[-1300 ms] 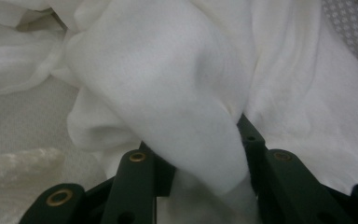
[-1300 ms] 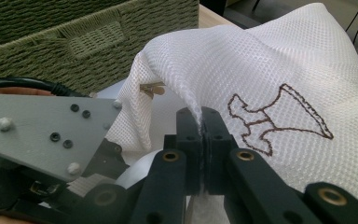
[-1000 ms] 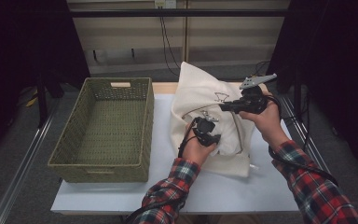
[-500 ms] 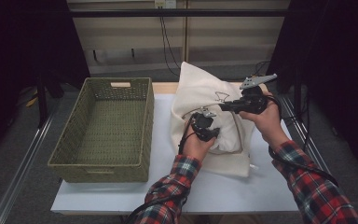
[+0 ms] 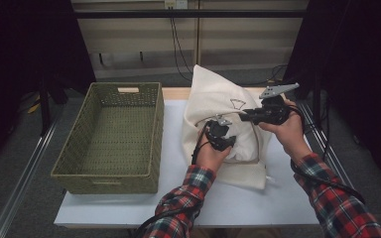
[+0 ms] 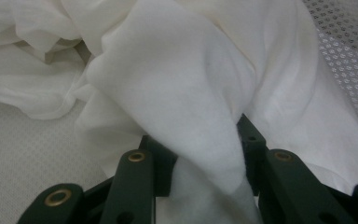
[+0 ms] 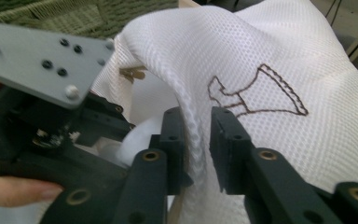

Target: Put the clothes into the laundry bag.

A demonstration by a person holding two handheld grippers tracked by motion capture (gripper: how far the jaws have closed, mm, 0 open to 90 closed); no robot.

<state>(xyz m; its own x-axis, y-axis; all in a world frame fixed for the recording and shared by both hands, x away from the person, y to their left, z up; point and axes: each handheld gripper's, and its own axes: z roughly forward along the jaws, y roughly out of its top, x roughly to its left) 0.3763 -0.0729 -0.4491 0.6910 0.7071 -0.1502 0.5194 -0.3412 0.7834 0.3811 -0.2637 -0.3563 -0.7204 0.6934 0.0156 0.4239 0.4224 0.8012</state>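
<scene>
A white mesh laundry bag [image 5: 218, 96] with a brown stitched emblem [image 7: 256, 93] stands on the white table [image 5: 238, 203]. My left gripper [image 5: 223, 136] is at the bag's mouth, shut on a bunch of soft white cloth [image 6: 186, 93] that fills the space between its jaws [image 6: 205, 158]. My right gripper [image 5: 243, 116] reaches in from the right at the bag's upper edge. Its jaws [image 7: 196, 126] have just been opening: the folded mesh rim [image 7: 193, 107] still runs between them, with a gap on one side. The left gripper's grey plate [image 7: 42, 60] shows close beside it.
A long green woven basket [image 5: 114, 134] sits on the table's left half, beside the bag. Dark curtains and metal rails flank the table. Cables hang against the back wall [image 5: 176, 39]. Bare table lies in front of the bag.
</scene>
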